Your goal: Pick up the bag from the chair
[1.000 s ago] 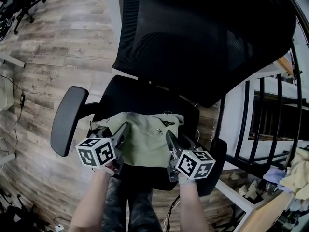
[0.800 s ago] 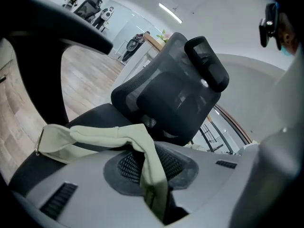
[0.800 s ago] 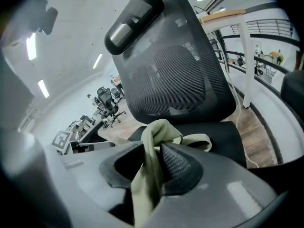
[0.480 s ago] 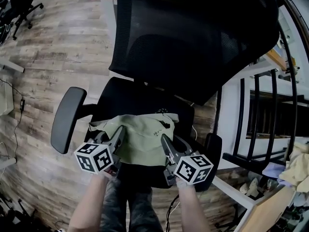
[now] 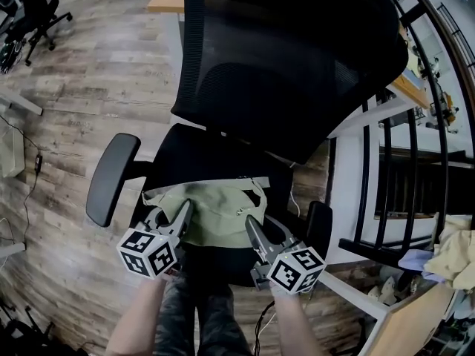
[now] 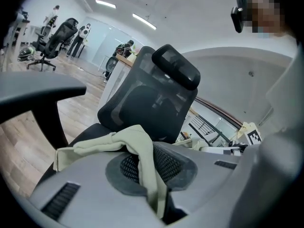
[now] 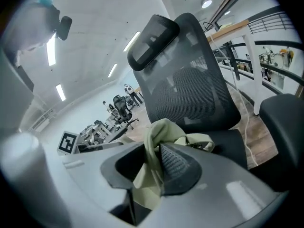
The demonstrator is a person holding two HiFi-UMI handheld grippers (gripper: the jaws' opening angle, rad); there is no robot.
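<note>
A pale green cloth bag hangs stretched between my two grippers, just above the seat of a black office chair. My left gripper is shut on the bag's left edge; in the left gripper view the bag is pinched between the pads. My right gripper is shut on the bag's right edge, and the right gripper view shows the bag bunched between its pads. The chair's mesh backrest rises behind the bag.
Left armrest and right armrest flank the seat. A black railing and a white desk frame stand to the right. Wood floor lies to the left, with another office chair at far left. Clutter lies at lower right.
Both grippers have drawn back toward me with the bag, which now sits nearer the seat's front edge. The view has shifted slightly.
</note>
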